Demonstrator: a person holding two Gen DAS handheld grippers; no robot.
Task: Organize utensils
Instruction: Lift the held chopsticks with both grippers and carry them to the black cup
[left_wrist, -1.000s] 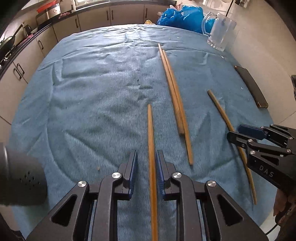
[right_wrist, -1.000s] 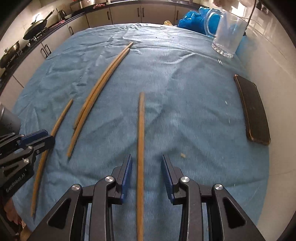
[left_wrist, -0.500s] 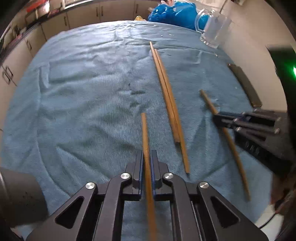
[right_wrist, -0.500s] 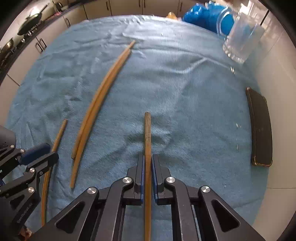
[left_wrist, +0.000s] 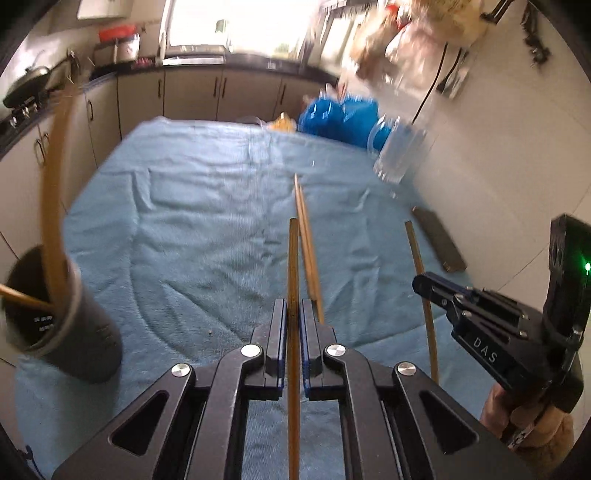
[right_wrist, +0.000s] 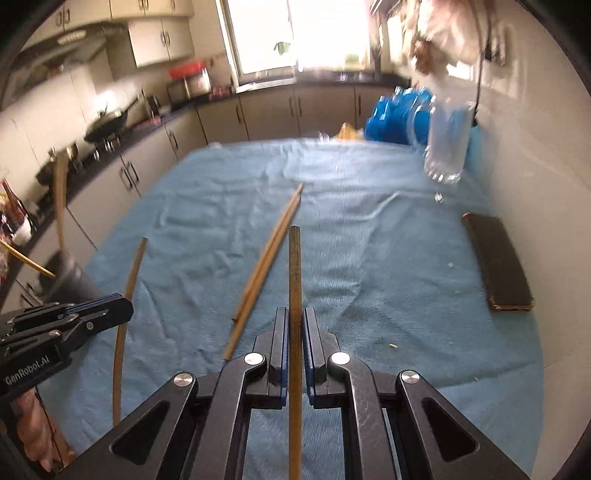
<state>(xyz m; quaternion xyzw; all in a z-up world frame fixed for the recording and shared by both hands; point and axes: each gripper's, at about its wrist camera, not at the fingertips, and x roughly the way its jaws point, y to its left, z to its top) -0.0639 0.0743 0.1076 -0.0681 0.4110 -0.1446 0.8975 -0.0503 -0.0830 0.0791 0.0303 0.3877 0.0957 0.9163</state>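
We've got L gripper (left_wrist: 293, 314) clamped on a chopstick (left_wrist: 293, 258), R gripper (right_wrist: 294, 325) clamped on another (right_wrist: 294, 266), both above cloth (left_wrist: 184, 229).

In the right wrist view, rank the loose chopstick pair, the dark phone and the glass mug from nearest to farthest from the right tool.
From the right tool:
1. Loose chopstick pair, just left on the cloth.
2. Dark phone, right edge near the wall.
3. Glass mug, far right corner.

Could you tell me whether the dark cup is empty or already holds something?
Not empty: the dark cup has two chopsticks standing in it.
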